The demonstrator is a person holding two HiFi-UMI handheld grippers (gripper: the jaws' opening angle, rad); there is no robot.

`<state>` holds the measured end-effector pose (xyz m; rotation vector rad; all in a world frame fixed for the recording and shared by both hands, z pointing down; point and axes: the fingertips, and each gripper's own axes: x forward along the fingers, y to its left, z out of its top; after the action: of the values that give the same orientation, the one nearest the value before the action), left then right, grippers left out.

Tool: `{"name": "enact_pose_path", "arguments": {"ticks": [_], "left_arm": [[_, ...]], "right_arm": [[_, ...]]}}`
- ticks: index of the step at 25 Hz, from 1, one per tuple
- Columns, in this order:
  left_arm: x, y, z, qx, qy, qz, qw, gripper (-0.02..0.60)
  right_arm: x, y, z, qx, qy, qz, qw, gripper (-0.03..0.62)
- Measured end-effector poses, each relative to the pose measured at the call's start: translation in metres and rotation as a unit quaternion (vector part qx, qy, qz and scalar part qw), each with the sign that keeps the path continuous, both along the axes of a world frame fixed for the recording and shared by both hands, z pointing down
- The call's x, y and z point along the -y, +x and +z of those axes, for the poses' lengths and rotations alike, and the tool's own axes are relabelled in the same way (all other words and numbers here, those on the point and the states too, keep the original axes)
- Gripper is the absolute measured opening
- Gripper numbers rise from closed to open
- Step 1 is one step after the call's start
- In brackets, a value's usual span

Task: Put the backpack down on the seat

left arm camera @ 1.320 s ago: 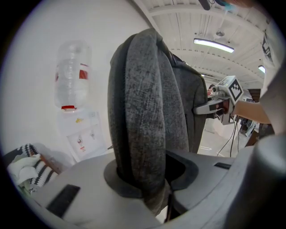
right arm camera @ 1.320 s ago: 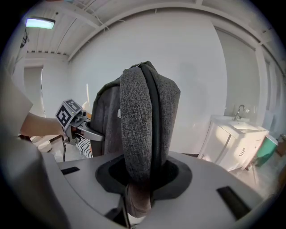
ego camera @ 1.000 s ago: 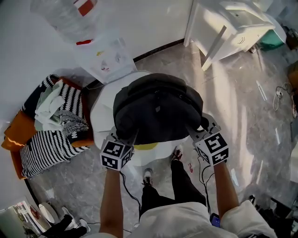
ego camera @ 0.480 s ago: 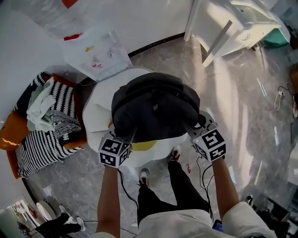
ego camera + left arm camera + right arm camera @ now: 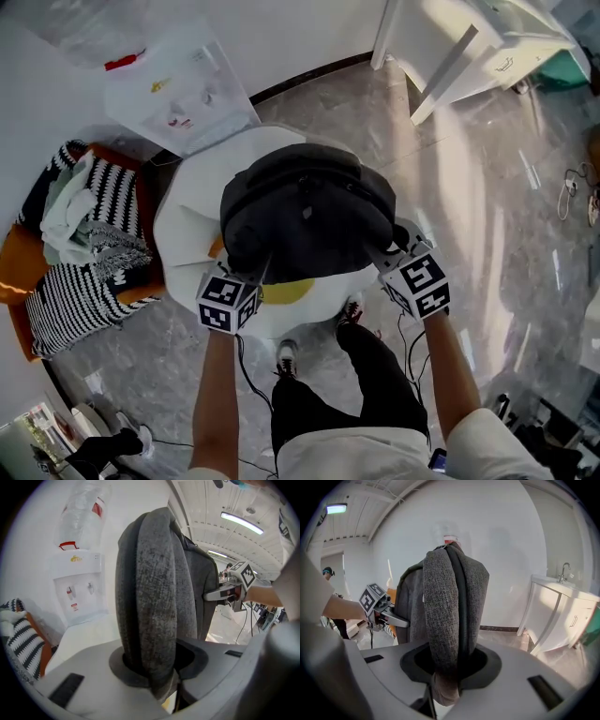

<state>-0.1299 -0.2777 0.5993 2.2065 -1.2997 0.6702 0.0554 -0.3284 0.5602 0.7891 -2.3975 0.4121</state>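
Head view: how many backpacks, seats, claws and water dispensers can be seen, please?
backpack: 1
seat: 1
claws: 2, the left claw and the right claw
water dispenser: 1
Total: 5

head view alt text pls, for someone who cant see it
Seen from above, a person holds a dark grey backpack over a white seat, with the left gripper and right gripper clamped on its near side. Striped textiles lie piled at the left on a marble floor.
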Motion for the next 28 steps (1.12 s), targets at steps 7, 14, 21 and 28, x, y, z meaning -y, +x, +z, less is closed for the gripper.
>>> {"name": "enact_pose_path", "arguments": {"ticks": [7,14,21,28], "left_arm": [[0.015,0.0,0.041,0.0,-0.004,0.002,1.0,0.12],[0.029,0.003,0.082,-0.005,-0.018,0.006,0.9998,0.12],[0.041,0.007,0.122,-0.004,-0.028,0.009,0.9996,0.12],[0.045,0.002,0.157,-0.002,-0.042,0.001,0.9991,0.122]], "right_arm": [[0.014,0.001,0.041,-0.004,-0.008,0.002,1.0,0.102],[0.029,0.003,0.08,-0.014,-0.019,0.0,1.0,0.101],[0.042,0.007,0.121,-0.017,-0.023,-0.005,1.0,0.103],[0.049,0.001,0.156,-0.021,-0.024,-0.013,0.999,0.103]]}}
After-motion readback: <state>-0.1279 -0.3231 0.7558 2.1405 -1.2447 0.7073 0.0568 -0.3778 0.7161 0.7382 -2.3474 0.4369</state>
